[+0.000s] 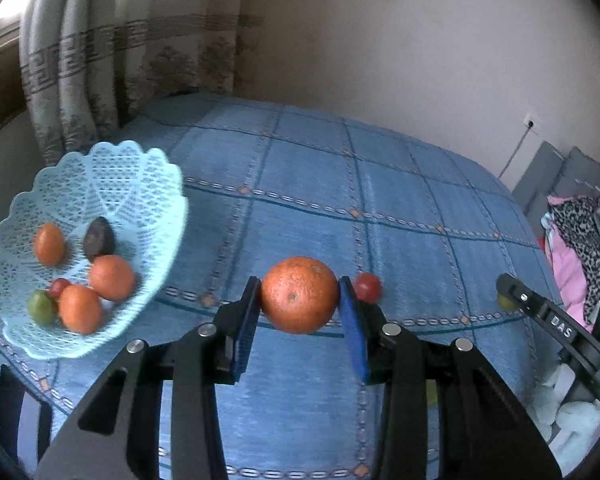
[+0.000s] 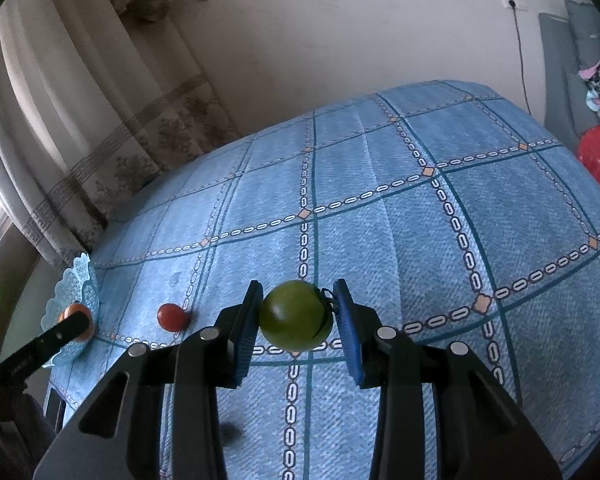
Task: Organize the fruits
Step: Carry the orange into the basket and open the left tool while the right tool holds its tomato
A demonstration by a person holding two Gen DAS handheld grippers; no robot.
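My left gripper (image 1: 299, 300) is shut on an orange (image 1: 299, 294), held above the blue checked tablecloth (image 1: 380, 208). To its left stands a pale blue lattice basket (image 1: 148, 184) holding several fruits: oranges (image 1: 112, 277), a dark plum (image 1: 99, 237), a green fruit (image 1: 42, 307) and a small red one. A small red tomato (image 1: 367, 286) lies on the cloth just behind the held orange. My right gripper (image 2: 296, 316) is shut on a green tomato (image 2: 296, 315), lifted over the cloth. In the right wrist view the red tomato (image 2: 173, 317) lies at the left, near the basket (image 2: 78, 284).
A curtain (image 1: 100, 60) hangs behind the table's far left corner. A pile of clothes (image 1: 576, 240) and grey panels stand beyond the table's right edge. The wide middle and far part of the cloth (image 2: 420, 200) carries no objects.
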